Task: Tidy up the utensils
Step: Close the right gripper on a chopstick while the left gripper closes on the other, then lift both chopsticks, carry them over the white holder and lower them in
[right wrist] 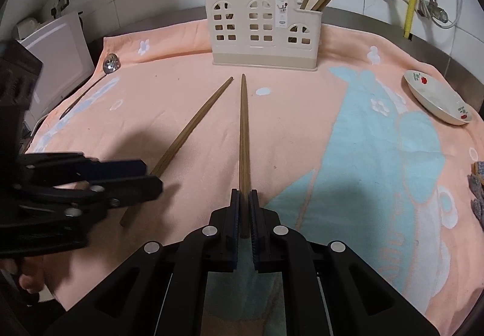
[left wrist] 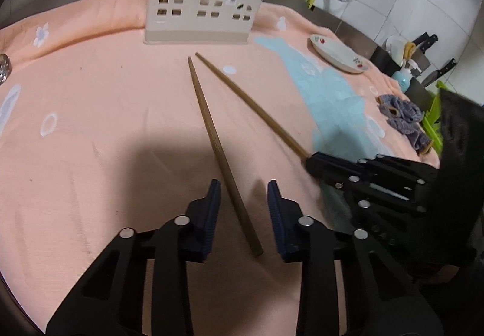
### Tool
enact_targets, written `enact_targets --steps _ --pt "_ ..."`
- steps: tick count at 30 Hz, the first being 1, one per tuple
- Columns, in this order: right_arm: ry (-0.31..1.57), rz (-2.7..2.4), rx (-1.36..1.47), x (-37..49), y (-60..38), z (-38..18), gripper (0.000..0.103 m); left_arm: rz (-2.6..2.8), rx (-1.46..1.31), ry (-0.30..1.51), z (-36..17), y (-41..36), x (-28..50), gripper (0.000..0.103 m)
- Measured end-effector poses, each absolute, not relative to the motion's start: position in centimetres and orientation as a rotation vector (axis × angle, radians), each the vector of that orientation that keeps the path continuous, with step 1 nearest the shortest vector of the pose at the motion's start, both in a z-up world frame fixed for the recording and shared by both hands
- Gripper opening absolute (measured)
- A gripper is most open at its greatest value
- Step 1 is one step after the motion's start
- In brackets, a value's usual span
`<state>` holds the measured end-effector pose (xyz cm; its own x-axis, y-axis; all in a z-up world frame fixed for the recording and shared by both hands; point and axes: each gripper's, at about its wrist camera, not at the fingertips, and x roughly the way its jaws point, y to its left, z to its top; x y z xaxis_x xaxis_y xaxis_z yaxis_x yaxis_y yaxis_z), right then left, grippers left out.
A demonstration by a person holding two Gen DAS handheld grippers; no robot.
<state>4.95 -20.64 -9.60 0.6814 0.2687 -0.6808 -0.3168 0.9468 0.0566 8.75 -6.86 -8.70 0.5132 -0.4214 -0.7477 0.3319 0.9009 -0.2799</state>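
Wooden chopstick (right wrist: 243,136) clamped in my right gripper (right wrist: 244,209) for the holder (right wrist: 263,33); left gripper (left wrist: 243,209) gapes astride chopstick 2 (left wrist: 216,148), ready to pinch.

The left hand-held gripper (left wrist: 243,184) has its jaws spread wide, one on each side of the thick end of a wooden chopstick (left wrist: 216,143) that lies on the peach towel (left wrist: 99,112). Just to its right, the right hand-held gripper (left wrist: 311,162) pinches the end of a second chopstick (left wrist: 251,104). Both sticks point ahead toward the cream utensil holder (left wrist: 202,7). Farther ahead on the right sits a small plate (left wrist: 335,53).
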Motion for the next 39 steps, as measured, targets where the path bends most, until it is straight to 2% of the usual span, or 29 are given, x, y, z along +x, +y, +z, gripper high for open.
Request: enact_targets --steps 5,7,9,13,26,39 --pt "0.722 0.330 -0.058 4.5 -21.0 -8.6 0.006 -0.391 -0.063 0.913 -8.9 -7.7 8.7 0.020" --pt "0.710 0.332 -0.057 4.3 -21.1 -8.2 0.006 -0.353 -0.029 0.903 -8.9 -8.0 8.6 0.012" --pt "0.699 0.333 -0.058 4.1 -21.2 -7.8 0.006 -0.332 -0.012 0.899 -8.9 -8.0 8.6 0.010" --pt "0.665 0.335 -0.054 3.8 -21.6 -6.1 0.006 -0.322 -0.015 0.890 -8.1 -7.5 8.6 0.009" --pt "0.501 0.373 -0.041 5.8 -23.5 4.1 0.006 -0.340 -0.005 0.707 0.1 -4.2 10.8 0.006" --pt "0.515 0.436 -0.082 12.1 -23.6 11.7 0.006 -0.386 0.027 0.616 7.1 -3.8 16.3 0.005"
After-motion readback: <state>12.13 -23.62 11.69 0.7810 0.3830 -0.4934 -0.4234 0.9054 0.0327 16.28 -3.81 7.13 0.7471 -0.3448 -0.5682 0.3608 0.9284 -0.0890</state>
